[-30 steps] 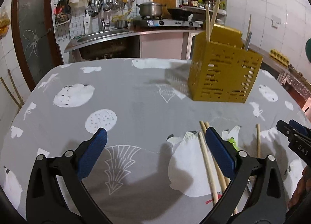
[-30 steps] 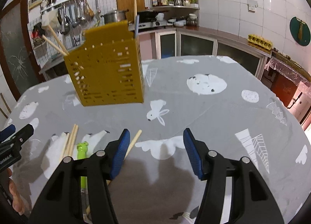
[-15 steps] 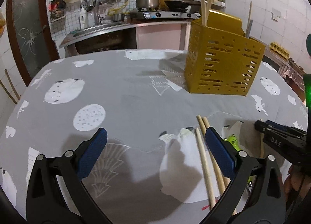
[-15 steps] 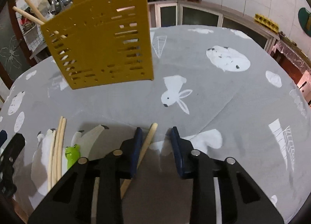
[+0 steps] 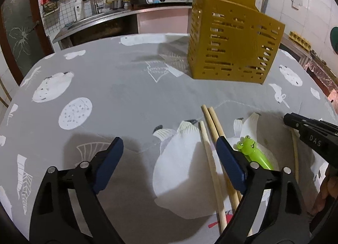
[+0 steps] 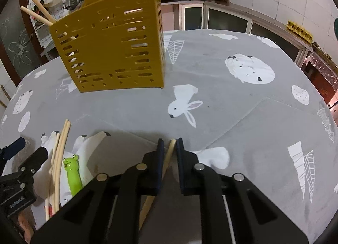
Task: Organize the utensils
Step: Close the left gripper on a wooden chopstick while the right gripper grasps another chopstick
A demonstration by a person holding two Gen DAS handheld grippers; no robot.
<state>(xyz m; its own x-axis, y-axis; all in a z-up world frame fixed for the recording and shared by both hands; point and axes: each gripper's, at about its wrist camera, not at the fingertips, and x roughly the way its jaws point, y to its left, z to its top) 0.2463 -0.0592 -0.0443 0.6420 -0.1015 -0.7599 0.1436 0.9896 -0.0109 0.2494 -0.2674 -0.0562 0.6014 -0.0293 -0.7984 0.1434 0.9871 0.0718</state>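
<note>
Right gripper (image 6: 169, 148): fingers closing around a single wooden chopstick (image 6: 166, 159) lying on the desk (image 6: 253, 127); the stick sits between the blue pads, contact not clear. Left gripper (image 5: 169, 148): fingers wide but closing, nothing held; one of three chopsticks (image 5: 208, 155) lies between them, two by the right pad. Green frog utensil (image 5: 252, 151) just outside. Yellow holder (image 5: 232, 47) stands beyond.
</note>
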